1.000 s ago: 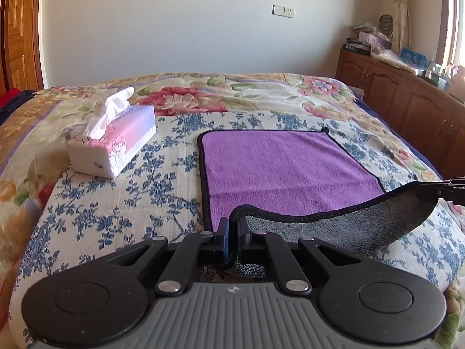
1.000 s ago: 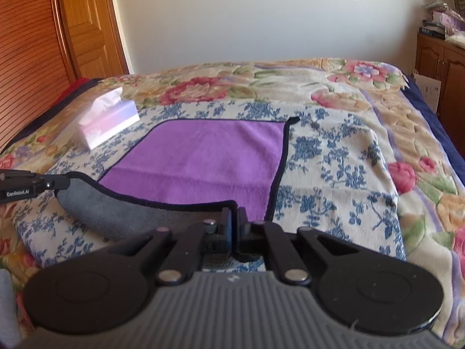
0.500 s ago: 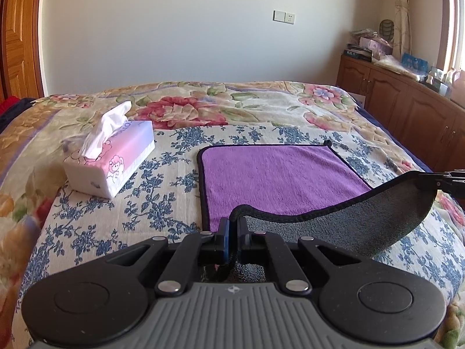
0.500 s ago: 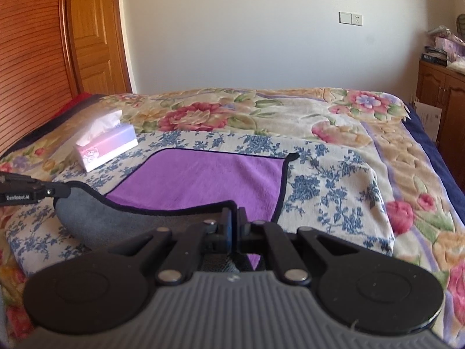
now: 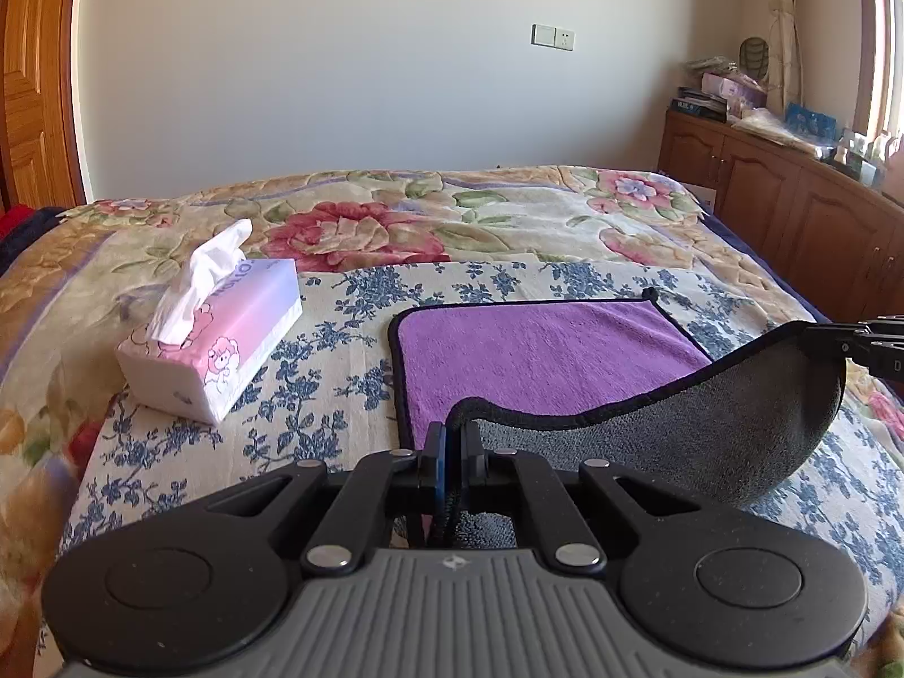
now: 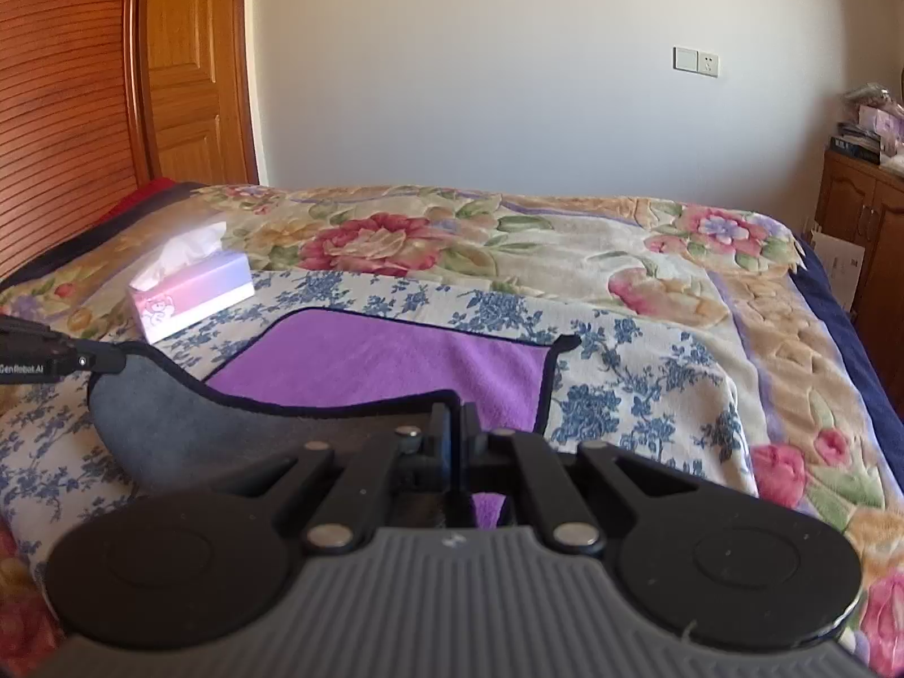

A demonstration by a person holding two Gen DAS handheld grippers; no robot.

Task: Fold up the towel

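A purple towel [image 5: 531, 350] with a black hem and grey underside lies on the bed; it also shows in the right wrist view [image 6: 384, 361]. My left gripper [image 5: 452, 440] is shut on the towel's near left corner. My right gripper [image 6: 456, 424] is shut on the near right corner. The near edge hangs lifted between them, its grey underside [image 5: 706, 429] facing me and sagging. The far half lies flat. Each gripper shows at the edge of the other's view: the right one [image 5: 864, 339], the left one [image 6: 62, 359].
A pink tissue box [image 5: 220, 344] stands on the floral bedspread [image 5: 395, 226] left of the towel; it also shows in the right wrist view [image 6: 192, 288]. A wooden cabinet [image 5: 791, 209] with clutter lines the right wall. A wooden door [image 6: 186, 68] is at left.
Both grippers have risen and moved forward with the towel's near edge. More of the grey underside shows, and the visible flat purple part has shrunk.
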